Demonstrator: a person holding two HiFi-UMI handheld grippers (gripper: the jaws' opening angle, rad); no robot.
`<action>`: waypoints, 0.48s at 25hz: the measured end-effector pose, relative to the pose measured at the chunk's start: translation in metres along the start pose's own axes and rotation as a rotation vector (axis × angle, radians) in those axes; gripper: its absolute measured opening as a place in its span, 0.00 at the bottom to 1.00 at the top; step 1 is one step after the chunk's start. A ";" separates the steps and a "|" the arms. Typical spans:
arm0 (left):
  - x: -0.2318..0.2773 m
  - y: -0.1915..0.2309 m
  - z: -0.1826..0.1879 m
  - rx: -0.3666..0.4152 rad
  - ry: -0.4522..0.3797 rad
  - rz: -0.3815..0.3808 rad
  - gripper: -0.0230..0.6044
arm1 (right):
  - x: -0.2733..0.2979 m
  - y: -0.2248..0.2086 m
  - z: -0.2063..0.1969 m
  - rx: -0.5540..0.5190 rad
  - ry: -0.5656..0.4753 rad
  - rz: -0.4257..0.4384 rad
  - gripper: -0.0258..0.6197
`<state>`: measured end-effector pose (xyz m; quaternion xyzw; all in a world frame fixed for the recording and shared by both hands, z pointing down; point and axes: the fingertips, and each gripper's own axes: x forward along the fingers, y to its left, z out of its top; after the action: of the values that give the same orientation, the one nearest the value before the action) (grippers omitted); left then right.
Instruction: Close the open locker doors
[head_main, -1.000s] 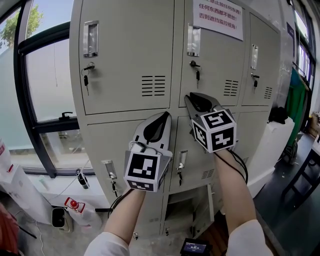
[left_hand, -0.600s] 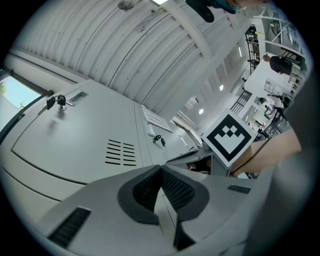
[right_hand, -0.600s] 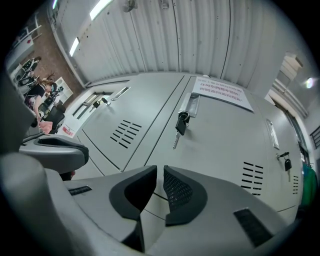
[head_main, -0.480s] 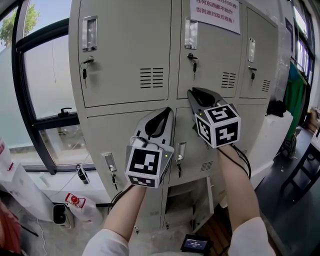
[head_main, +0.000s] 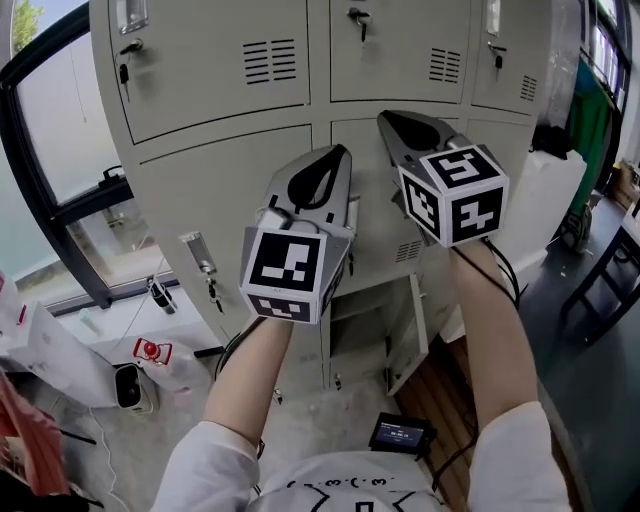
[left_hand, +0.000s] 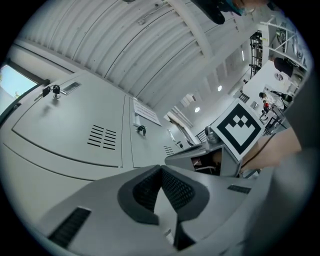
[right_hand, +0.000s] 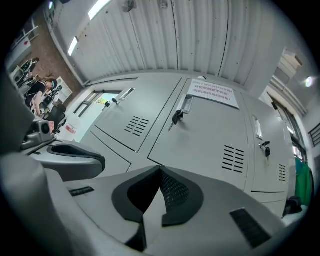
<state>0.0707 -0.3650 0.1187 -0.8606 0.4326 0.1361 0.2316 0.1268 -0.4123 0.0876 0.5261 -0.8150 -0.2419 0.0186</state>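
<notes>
Grey steel lockers (head_main: 230, 170) fill the upper half of the head view, with a dark-framed window (head_main: 60, 170) at the left edge and pale floor (head_main: 300, 410) below. The upper doors in frame appear shut, and a key (head_main: 123, 72) hangs from a lock at upper left.

At lower centre of the frame, in the bottom row, one open locker door (head_main: 412, 335) stands swung out from its compartment, below my two grippers. A small device with a lit screen (head_main: 402, 435) lies on the floor beneath it.

My left gripper (head_main: 338, 152) is held up at centre frame, pointing at a locker face. In the left gripper view its fingers (left_hand: 145, 192) are clenched tip to tip with nothing between them.

My right gripper (head_main: 386, 118) sits just right of it, slightly higher in frame. In the right gripper view its fingers (right_hand: 175, 192) have just been closing and now meet, empty.

Neither gripper touches the open door.
</notes>
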 end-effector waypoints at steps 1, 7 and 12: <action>-0.001 -0.005 -0.004 -0.007 0.013 -0.008 0.08 | -0.005 0.001 -0.004 0.008 0.003 0.002 0.05; -0.002 -0.030 -0.032 -0.046 0.053 -0.032 0.08 | -0.030 0.008 -0.036 0.023 0.023 0.007 0.05; -0.002 -0.047 -0.046 -0.076 0.069 -0.032 0.08 | -0.049 0.004 -0.054 0.035 0.028 -0.001 0.05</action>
<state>0.1085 -0.3633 0.1725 -0.8798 0.4210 0.1190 0.1860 0.1605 -0.3890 0.1477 0.5304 -0.8184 -0.2202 0.0208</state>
